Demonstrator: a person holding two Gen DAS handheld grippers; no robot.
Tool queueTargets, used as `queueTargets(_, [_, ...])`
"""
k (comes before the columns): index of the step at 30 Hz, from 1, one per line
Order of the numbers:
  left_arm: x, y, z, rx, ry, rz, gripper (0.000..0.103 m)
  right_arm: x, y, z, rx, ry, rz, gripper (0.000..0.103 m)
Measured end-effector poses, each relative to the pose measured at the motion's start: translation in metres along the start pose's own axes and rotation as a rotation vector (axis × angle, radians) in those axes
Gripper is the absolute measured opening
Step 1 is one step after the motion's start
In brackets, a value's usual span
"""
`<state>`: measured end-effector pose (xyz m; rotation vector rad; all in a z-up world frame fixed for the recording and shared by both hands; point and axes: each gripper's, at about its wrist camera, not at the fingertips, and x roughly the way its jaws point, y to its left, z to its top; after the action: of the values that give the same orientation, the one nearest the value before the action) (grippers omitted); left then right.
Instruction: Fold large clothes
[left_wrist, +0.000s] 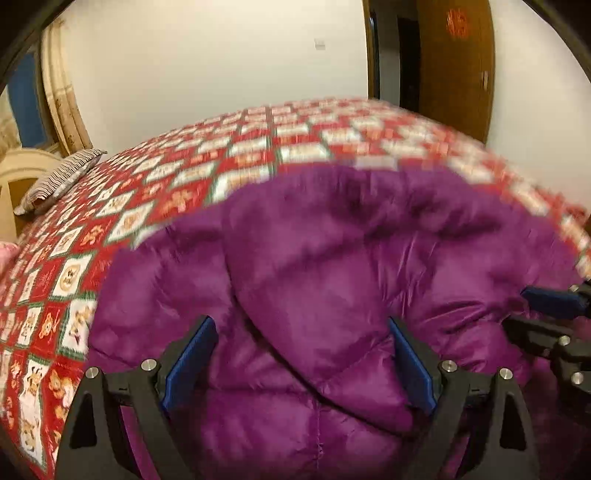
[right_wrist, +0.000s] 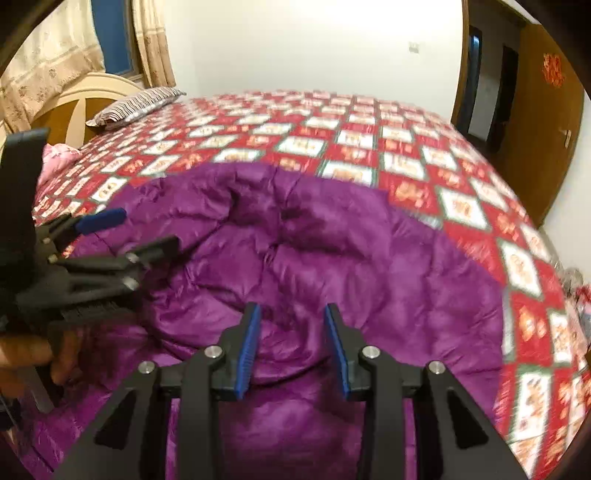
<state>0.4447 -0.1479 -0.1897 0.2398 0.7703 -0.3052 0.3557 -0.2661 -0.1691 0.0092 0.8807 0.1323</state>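
Right wrist: jacket (right_wrist: 295, 251) beneath parted fingers (right_wrist: 334, 334).

No readable text anywhere, red paper decoration (right_wrist: 553, 72) on the brown wooden door (right_wrist: 535, 155) too blurred to make out any characters, printed squares of the red patterned bedspread (right_wrist: 406, 155) showing pictures only, no legible words

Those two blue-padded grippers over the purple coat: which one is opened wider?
The left gripper: its blue pads stand far apart, spanning a broad fold of the purple coat. The right gripper shows only a narrow gap between its pads.
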Motion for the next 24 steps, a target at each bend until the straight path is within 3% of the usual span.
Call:
queueTargets(4, [0.002,0.003,-0.002,-0.013,0.005,-0.017,0.093,0.01,0.007,-0.017,-0.024,-0.043,-0.031,0.039])
queueTargets(24, [0.01,0.007,-0.005,-0.039,0.024,-0.029,0.097,0.013,0.016,-0.02,-0.05,-0.064,-0.088,0.039])
